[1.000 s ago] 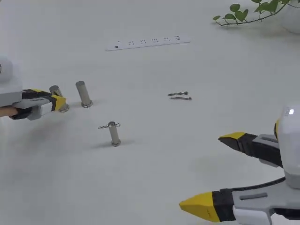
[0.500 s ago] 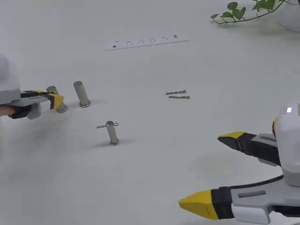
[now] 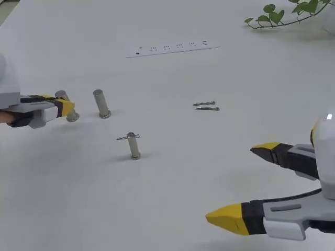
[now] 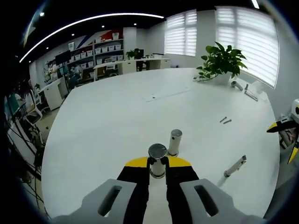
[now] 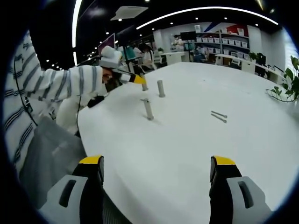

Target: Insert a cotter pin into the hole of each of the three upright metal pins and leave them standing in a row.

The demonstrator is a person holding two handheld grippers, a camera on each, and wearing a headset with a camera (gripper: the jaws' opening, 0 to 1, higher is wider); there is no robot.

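Observation:
My left gripper [image 3: 65, 107] is at the table's left, shut on a slightly tilted metal pin [image 3: 66, 105]; the pin's round head [image 4: 157, 151] shows between the yellow fingertips [image 4: 138, 163]. A second bare pin [image 3: 101, 103] stands upright just to its right. A third pin [image 3: 133, 145] stands nearer me with a cotter pin [image 3: 127, 137] through its top. Two loose cotter pins [image 3: 207, 106] lie side by side mid-table. My right gripper [image 3: 243, 183] hovers open at the lower right, far from the pins, with nothing between its jaws [image 5: 157, 163].
A white power strip [image 3: 172, 48] lies at the back of the table. Plant leaves [image 3: 290, 11] reach in at the far right corner. In the right gripper view a striped sleeve [image 5: 60, 84] stretches toward the left gripper [image 5: 135, 79].
The left gripper has carried its pin slightly left, away from the second pin. The right gripper stays open and roughly in place. The head camera has shifted a little.

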